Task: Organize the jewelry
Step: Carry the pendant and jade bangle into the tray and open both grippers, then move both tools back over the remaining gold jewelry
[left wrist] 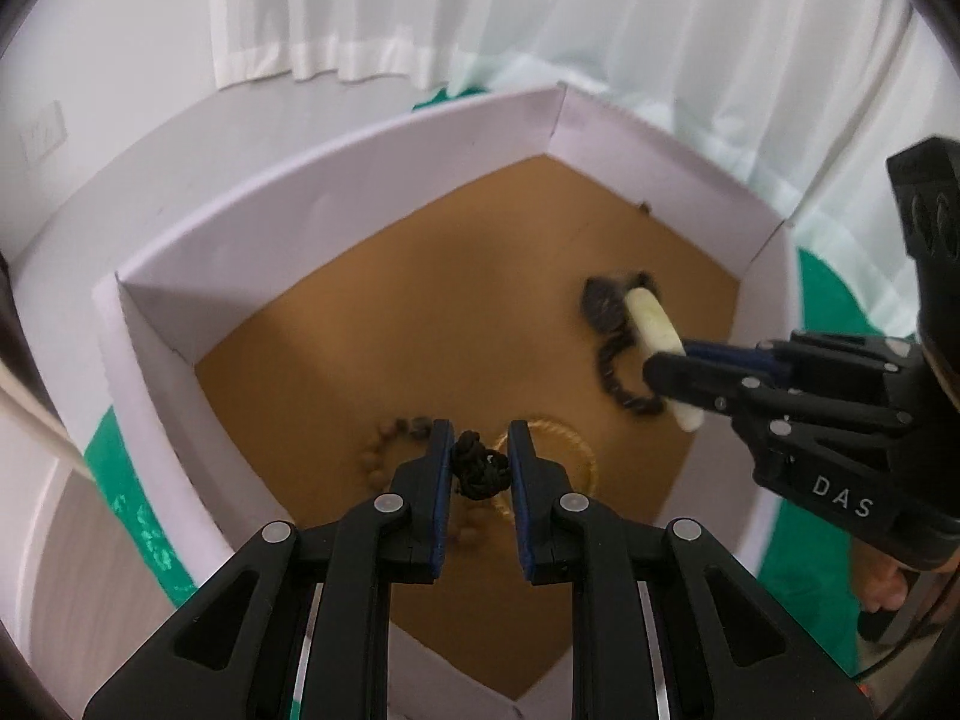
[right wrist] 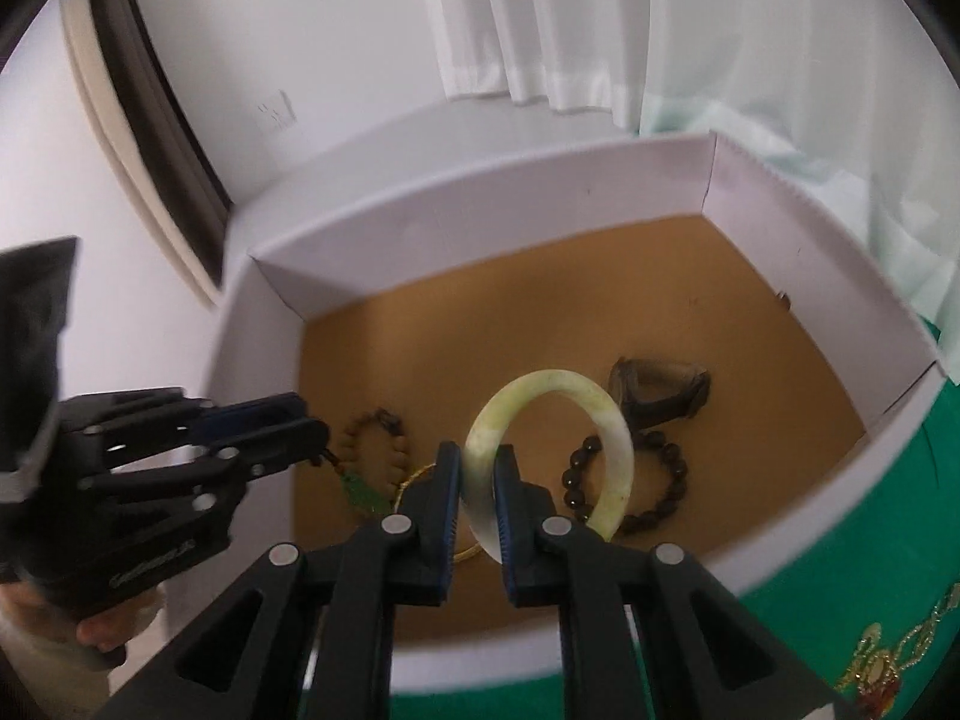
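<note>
In the left wrist view the left gripper (left wrist: 479,468) reaches down into the white box (left wrist: 336,192), clamped on a black knotted cord (left wrist: 478,468), while in the right wrist view the right gripper (right wrist: 478,483) pinches a pale green bangle (right wrist: 555,456), upright, ring rising away above the dark bead bracelet (right wrist: 630,480).

White curtain (right wrist: 540,18), wall socket (right wrist: 277,110), green cloth (right wrist: 840,600) under everything

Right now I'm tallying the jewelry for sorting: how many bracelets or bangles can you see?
4. A jade bangle held in the right gripper; dark beads beneath it; light wooden beads at left; a thin gold bangle, partly hidden by the fingers. More may be hidden.
</note>
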### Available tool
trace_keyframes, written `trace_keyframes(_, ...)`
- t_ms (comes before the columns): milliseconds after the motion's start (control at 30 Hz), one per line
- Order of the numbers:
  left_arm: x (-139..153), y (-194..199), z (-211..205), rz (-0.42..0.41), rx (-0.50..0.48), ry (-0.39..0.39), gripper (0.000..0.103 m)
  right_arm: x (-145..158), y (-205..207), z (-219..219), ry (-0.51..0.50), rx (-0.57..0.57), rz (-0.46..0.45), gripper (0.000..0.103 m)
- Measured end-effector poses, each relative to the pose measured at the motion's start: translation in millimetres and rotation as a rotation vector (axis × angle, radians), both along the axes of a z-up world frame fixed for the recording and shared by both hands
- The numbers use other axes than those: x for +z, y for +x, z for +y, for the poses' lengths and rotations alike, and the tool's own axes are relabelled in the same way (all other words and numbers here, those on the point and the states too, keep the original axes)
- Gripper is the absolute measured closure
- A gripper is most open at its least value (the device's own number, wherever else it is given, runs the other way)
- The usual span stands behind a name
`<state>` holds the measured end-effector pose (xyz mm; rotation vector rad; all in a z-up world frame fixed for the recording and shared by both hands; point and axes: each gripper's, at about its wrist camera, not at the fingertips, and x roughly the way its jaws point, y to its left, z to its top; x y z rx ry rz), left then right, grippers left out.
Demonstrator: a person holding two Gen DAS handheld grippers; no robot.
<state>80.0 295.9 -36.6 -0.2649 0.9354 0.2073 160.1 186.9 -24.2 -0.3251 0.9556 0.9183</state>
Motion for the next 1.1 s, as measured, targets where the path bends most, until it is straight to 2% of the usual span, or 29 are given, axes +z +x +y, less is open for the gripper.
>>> trace_keyframes(33, -3, 0, 0, 0.014, 0.005, 0.002, 0.08, -2, 1, 1, -0.012, -0.019, -0.01, 0.087)
trace_keyframes(67, -5, -1, 0, 0.019, 0.008, 0.005, 0.064, -3, 1, 1, -0.015, -0.038, -0.018, 0.087)
trace_keyframes(133, -4, -8, -2, -0.001, -0.004, 0.024, 0.053, 4, -4, -4, 0.006, -0.052, -0.02, 0.069)
trace_keyframes(167, -3, -11, -4, -0.003, 0.003, 0.042, 0.035, 8, -7, -8, 0.013, -0.067, -0.036, 0.056)
trace_keyframes(200, 0, -16, -6, -0.015, 0.018, 0.058, 0.019, 12, -10, -10, 0.02, -0.078, -0.054, 0.053)
trace_keyframes(233, 3, -22, -8, -0.036, 0.033, 0.065, 0.016, 19, -15, -15, 0.031, -0.082, -0.077, 0.053)
trace_keyframes(400, 18, -42, -27, -0.091, 0.033, 0.063, 0.014, 46, -45, -51, 0.006, -0.145, -0.188, 0.052)
trace_keyframes(567, 33, -56, -61, -0.13, -0.015, 0.05, 0.011, 67, -82, -102, -0.057, -0.244, -0.322, 0.051)
trace_keyframes(833, 44, -66, -120, -0.145, -0.114, 0.042, 0.01, 89, -125, -177, -0.121, -0.39, -0.439, 0.051)
trace_keyframes(1100, 46, -79, -167, -0.137, -0.195, 0.059, 0.01, 101, -152, -225, -0.13, -0.487, -0.515, 0.05)
